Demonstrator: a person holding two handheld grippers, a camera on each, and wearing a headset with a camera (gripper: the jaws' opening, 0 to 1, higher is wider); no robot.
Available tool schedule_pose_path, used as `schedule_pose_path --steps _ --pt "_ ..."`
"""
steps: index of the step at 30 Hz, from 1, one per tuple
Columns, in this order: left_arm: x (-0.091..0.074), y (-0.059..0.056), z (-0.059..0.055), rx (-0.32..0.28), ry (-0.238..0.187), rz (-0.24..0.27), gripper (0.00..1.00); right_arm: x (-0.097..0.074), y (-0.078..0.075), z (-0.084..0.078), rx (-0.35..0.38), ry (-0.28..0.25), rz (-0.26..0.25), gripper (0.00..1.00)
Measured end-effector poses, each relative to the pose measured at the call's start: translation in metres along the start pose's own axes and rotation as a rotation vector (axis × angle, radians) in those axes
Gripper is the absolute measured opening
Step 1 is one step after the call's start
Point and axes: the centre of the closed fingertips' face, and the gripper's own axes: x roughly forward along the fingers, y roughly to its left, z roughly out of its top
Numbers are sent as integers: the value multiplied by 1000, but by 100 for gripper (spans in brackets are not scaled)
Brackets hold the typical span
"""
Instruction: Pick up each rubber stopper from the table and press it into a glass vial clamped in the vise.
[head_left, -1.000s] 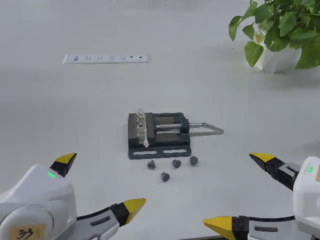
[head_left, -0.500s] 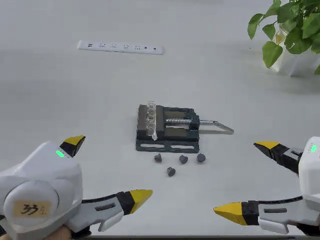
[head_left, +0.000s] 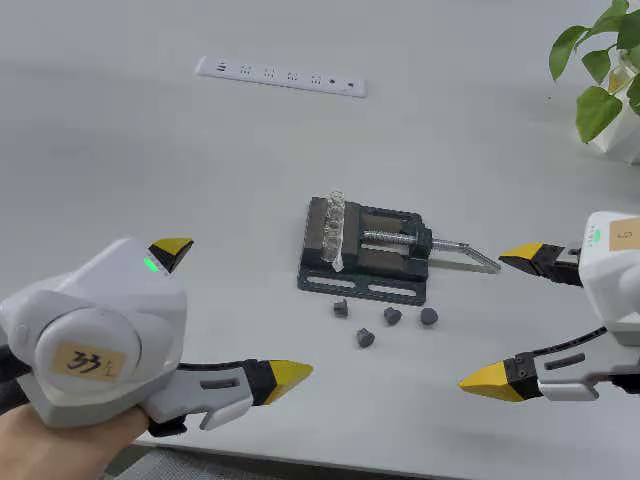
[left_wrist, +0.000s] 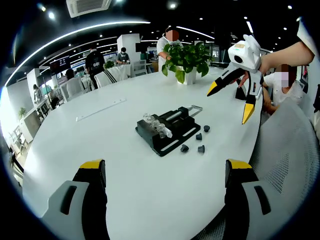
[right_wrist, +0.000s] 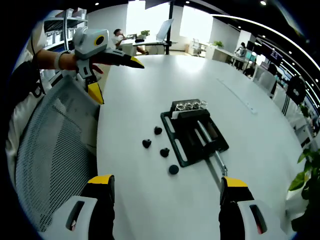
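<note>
4 rubber stoppers (head_left: 365, 339) lie loose on the table (head_left: 150, 170), just in front of the vise (head_left: 380, 265) that clamps a row of glass vials (head_left: 333, 222). They look light, squashy and apt to roll, so pinch each across its wider cap. The glass is fragile; press gently. Well back, the left gripper (head_left: 233, 308) and right gripper (head_left: 488, 320) hover with jaws spread, empty.

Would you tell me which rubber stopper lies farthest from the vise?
The lone stopper set apart in front; the other three sit in a row along the front of the vise.
</note>
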Motion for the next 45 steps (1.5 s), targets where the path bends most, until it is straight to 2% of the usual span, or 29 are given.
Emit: schedule_pose_path --steps 4,10,14,16,21,22,27,34,45 --pt "3 0 0 10 9 -6 99 9 -3 -5 -45 52 62 76" --pt "7 0 1 -1 13 -2 99 20 -10 -6 -110 107 113 64" --pt "10 -2 2 0 15 0 99 27 -14 -8 -154 155 129 59" --pt "11 -2 2 4 17 -1 99 30 -15 -8 -176 161 149 47" --pt "13 -5 2 18 26 -5 99 36 -12 -10 -216 208 205 39" --pt "13 -5 2 18 26 -6 99 37 -11 -9 -224 210 208 35" --pt "12 -4 1 20 31 -6 99 46 -11 -10 -269 233 224 30" --pt "12 -6 0 14 32 -2 99 54 -4 -10 -292 255 258 20" --pt "11 -9 0 -1 27 2 99 61 -5 -12 -319 274 264 13"
